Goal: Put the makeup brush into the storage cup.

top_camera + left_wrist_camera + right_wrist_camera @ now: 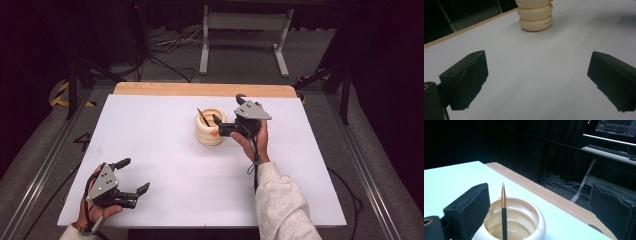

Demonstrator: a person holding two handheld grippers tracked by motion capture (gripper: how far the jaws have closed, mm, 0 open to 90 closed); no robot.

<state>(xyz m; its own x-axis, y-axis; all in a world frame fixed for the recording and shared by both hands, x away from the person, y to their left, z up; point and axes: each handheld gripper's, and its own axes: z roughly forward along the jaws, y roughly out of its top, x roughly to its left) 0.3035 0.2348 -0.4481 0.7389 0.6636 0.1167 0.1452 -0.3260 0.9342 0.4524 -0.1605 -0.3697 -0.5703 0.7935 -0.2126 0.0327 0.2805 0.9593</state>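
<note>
My right claw (218,126) is released at the cream ribbed holder (209,131), around the standing pen (503,212). Next I must close on the pen, I think. My left claw (135,176) rests released on the worktop (170,165).

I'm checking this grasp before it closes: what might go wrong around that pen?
1. The right gripper stands open right at the ribbed cream holder; a nudge might tip or slide it.
2. The pen leans loose inside; closing jaws may knock it aside.
3. The left gripper sits far off, not steadying the holder.
</note>
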